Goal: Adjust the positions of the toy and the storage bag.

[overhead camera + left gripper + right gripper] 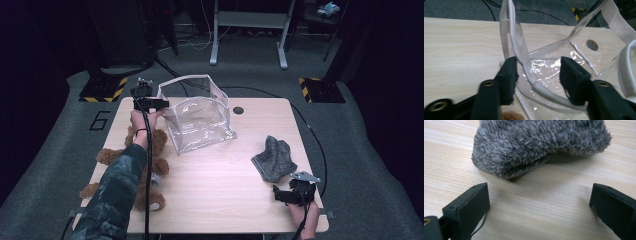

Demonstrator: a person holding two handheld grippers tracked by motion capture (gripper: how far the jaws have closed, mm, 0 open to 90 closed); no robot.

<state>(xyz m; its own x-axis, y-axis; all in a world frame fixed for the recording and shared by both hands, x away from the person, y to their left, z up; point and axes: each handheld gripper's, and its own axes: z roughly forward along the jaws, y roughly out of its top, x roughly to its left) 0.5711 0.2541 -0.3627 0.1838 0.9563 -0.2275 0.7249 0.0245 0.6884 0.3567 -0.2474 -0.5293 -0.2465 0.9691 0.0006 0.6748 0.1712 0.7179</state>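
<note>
A clear plastic bag [200, 117] with white trim stands open at the back left of the wooden table [215, 185]. My left gripper [161, 103] is at its left rim. In the left gripper view the jaws [539, 75] are apart with the white rim [520, 53] running between them, against the left jaw. A grey fuzzy cloth [274, 157] lies at the right. My right gripper [290, 190] sits just in front of it near the table's front edge. Its jaws [539, 205] are wide open over bare wood, with the cloth [539, 142] just beyond them.
A brown teddy bear [156, 145] lies at the table's left side, partly under the person's left forearm. A round cable hole [238, 110] sits behind the bag. Cables trail over the grey floor, and a desk frame [248, 30] stands farther back.
</note>
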